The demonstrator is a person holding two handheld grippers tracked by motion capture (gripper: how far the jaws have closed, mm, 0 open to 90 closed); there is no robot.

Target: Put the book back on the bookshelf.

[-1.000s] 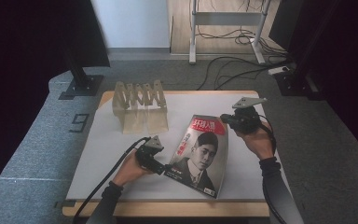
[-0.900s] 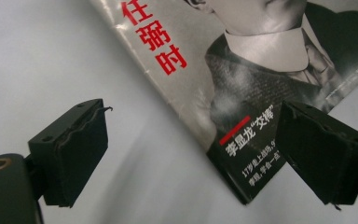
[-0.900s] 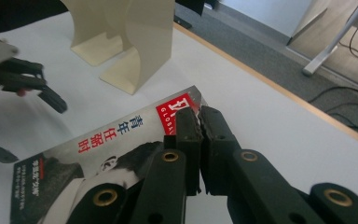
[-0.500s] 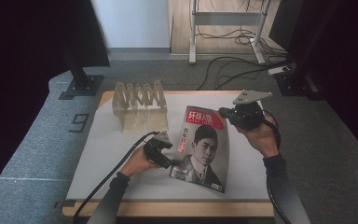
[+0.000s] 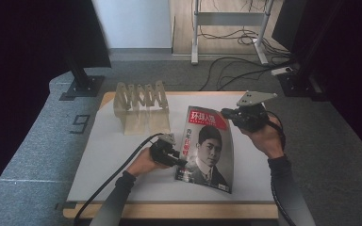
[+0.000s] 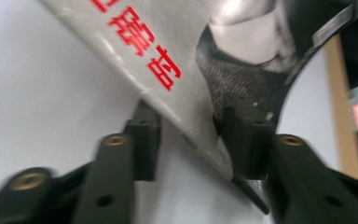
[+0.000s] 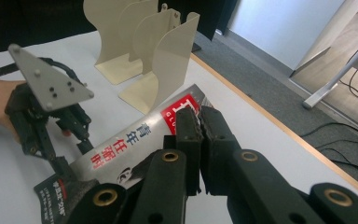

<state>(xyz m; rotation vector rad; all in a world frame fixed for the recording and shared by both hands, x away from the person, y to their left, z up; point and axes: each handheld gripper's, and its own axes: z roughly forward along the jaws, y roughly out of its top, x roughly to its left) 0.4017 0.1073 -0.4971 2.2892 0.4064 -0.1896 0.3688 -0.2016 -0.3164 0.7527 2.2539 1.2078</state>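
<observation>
Magazine (image 5: 209, 143) was the thing in hand: a thin, glossy issue with a portrait cover, held tilted above the white table (image 5: 113, 160), its top edge raised toward the far side and its lower corner near the table's front. It looked light and floppy, and the cover bowed between the two holds, so it would probably sag or curl if carried by one corner alone; the slick paper could also slip from smooth pads. The right gripper (image 7: 200, 140) was clenched on the top right edge. The left gripper (image 6: 186, 135) had just been closing, with the spine edge between its jaws; they straddled that edge, but whether both pads already pressed was hard to tell. Gripping the spine seemed soundest, being the stiffest part. A beige file rack (image 5: 141, 101) stood behind, well apart.
</observation>
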